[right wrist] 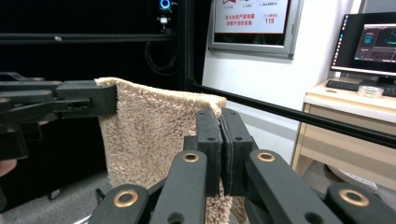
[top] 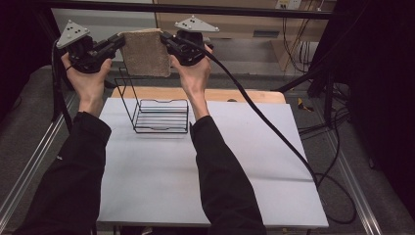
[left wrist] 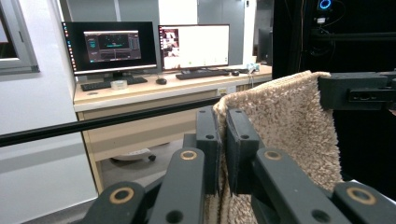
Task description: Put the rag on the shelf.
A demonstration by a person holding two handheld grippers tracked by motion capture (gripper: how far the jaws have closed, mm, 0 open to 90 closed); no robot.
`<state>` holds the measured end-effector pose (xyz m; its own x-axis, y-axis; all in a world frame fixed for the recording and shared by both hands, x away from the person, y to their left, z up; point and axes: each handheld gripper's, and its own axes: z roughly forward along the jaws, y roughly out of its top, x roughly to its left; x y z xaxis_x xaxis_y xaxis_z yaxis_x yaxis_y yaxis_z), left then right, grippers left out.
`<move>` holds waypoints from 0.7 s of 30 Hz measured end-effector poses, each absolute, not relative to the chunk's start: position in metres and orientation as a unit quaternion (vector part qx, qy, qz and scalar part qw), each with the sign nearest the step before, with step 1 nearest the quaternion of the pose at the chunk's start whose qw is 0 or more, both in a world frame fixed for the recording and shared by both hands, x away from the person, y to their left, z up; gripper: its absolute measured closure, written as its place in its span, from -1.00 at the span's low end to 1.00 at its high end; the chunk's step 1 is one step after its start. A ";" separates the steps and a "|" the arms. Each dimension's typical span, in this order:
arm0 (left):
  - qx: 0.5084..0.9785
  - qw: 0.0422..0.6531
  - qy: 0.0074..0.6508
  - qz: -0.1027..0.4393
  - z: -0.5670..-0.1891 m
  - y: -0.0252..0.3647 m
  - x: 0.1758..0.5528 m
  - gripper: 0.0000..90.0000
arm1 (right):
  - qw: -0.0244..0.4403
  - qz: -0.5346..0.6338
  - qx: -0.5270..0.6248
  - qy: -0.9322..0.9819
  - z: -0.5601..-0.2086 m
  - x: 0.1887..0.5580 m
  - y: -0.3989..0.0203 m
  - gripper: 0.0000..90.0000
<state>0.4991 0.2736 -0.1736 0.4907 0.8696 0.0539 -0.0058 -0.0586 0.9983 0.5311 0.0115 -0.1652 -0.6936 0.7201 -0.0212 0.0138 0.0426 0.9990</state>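
Jaws: both clamp towel corners | below: wire rack on table | path: unobstructed

Black tongs with brass-ringed screws, grey three-cornered plates, black sleeves.

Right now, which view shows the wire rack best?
The high view: the rack stands whole on the table, below the towel held by both grippers. The right gripper view catches perhaps a wire tip under the towel; it's too small to tell.

Obstacle: wire rack at table's far middle, under held towel | Free: white tabletop nearer, both sides.
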 end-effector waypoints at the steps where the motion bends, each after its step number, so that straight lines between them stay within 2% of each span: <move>1: 0.629 0.591 0.344 0.371 -0.175 0.274 0.500 0.88 | 0.280 0.632 0.276 0.668 -0.167 0.533 0.012 0.95; 14: 0.635 0.590 0.347 0.358 -0.197 0.280 0.507 0.88 | 0.289 0.609 0.265 0.690 -0.181 0.540 0.017 0.95; 21: 0.649 0.588 0.335 0.348 -0.208 0.281 0.495 0.88 | 0.270 0.606 0.269 0.698 -0.192 0.533 0.012 0.95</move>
